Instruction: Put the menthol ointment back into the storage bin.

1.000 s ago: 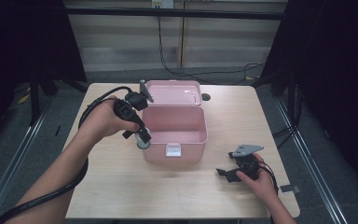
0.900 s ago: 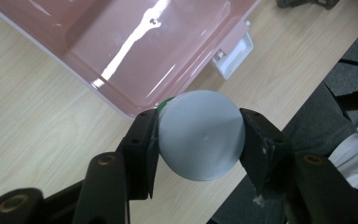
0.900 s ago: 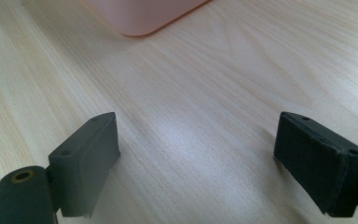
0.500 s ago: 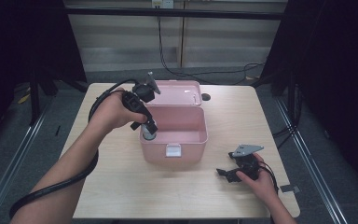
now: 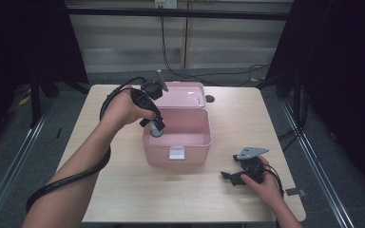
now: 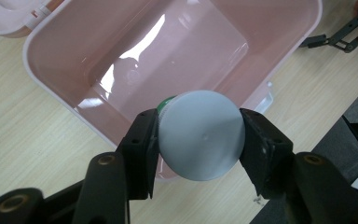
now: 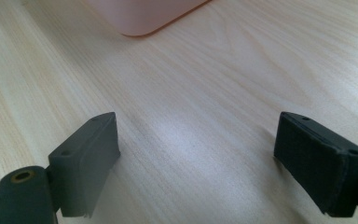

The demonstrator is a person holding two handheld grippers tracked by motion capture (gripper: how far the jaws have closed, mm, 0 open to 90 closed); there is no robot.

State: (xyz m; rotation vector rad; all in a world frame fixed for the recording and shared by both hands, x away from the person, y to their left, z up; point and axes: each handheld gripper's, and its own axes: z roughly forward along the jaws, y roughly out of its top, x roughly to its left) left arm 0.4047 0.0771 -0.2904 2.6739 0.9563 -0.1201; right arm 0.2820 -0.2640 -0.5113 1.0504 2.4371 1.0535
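Two grippers are at work, but just one carries anything: the left gripper (image 5: 155, 127), at centre left of the high view, has its jaws clenched on a small container with a round grey cap (image 6: 201, 135) and a sliver of green under the cap's upper left edge. It holds the container cap-up above the near left part of the open pink box (image 5: 204, 142), probably so it can go straight down into the cavity. In the left gripper view the cap sits over the box's near wall, so the load seems only partly across the rim; that wall is the edge to mind. Beyond it the box floor is bare and glossy, with plenty of room. The lid (image 5: 185, 94) lies flat behind the box, out of the way. The right gripper (image 5: 240, 176) rests on the table (image 5: 123, 190) at lower right, jaws released and spread over bare wood, well apart from the box.
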